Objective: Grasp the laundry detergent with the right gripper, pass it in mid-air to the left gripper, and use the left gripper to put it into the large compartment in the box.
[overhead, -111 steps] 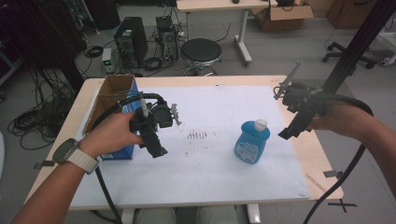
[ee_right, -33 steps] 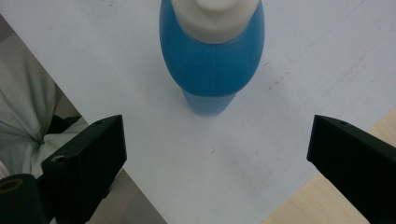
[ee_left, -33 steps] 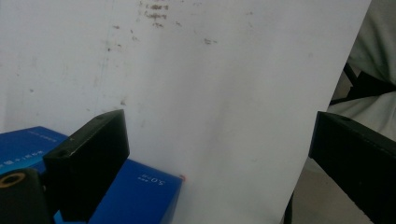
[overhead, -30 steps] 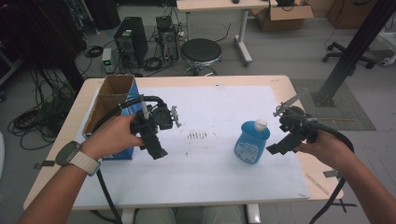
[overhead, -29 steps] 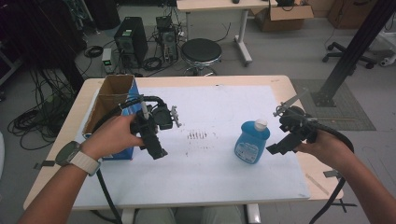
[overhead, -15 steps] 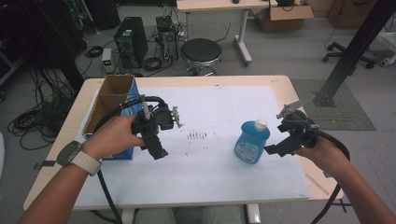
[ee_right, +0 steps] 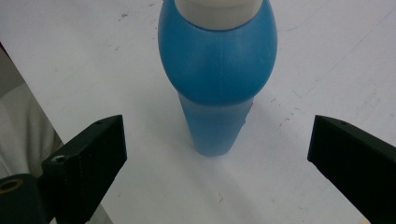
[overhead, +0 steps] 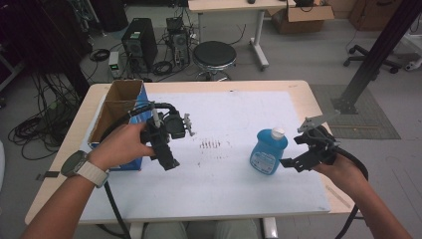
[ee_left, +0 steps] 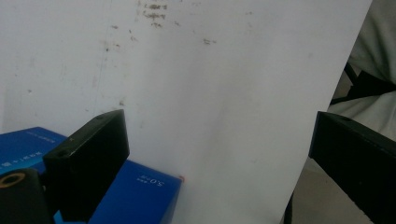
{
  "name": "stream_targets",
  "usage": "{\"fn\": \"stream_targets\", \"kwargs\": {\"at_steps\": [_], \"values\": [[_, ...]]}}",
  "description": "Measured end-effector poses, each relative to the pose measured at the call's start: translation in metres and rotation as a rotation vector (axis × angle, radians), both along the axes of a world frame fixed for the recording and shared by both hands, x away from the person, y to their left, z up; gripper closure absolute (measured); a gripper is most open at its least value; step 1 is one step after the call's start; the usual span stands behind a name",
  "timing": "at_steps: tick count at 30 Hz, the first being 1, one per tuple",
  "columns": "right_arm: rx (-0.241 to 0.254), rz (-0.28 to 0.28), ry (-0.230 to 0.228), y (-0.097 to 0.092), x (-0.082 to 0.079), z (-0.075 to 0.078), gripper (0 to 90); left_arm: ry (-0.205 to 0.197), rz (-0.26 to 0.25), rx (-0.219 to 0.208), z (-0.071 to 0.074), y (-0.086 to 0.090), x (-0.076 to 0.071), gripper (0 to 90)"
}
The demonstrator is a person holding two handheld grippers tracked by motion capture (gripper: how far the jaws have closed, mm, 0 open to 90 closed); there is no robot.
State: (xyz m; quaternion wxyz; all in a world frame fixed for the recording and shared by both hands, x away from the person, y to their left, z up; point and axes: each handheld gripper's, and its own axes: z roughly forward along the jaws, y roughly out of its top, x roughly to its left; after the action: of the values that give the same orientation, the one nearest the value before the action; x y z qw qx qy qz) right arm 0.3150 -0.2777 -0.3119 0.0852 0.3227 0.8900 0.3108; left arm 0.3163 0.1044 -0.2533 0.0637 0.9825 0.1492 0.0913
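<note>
Lining up beside the upright blue plastic bottle [overhead: 267,152], the right gripper [overhead: 291,163] is gaping wide, bracketing it for a grasp; the left gripper [overhead: 168,160] is idling, jaws spread, empty.

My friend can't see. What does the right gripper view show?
A blue bottle with a white cap stands upright on a white table sheet, straight ahead. The right gripper has its two black jaws spread wide open, not touching it.

The high view looks forward and down over the table [overhead: 298,92]. The right gripper view faces the blue bottle [ee_right: 217,70] closely; both share it.
</note>
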Motion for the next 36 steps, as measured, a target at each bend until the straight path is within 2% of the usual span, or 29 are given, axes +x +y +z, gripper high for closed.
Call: {"fn": "stream_targets", "kwargs": {"at_steps": [5,11,21,36], "values": [[0.016,0.001,-0.016,-0.002,-0.001,-0.005,4.4,0.001,0.002,0.001,0.000,0.000,0.000,5.5],[0.072,-0.001,-0.057,-0.006,-0.004,-0.013,4.7,0.004,0.003,0.006,-0.002,0.000,0.000,5.5],[0.116,-0.008,-0.091,-0.009,-0.007,-0.022,4.4,0.004,0.006,0.003,-0.003,0.000,0.000,5.5],[0.198,-0.009,-0.175,-0.014,-0.014,-0.038,4.3,0.010,0.003,0.006,-0.006,-0.001,0.001,5.5]]}}
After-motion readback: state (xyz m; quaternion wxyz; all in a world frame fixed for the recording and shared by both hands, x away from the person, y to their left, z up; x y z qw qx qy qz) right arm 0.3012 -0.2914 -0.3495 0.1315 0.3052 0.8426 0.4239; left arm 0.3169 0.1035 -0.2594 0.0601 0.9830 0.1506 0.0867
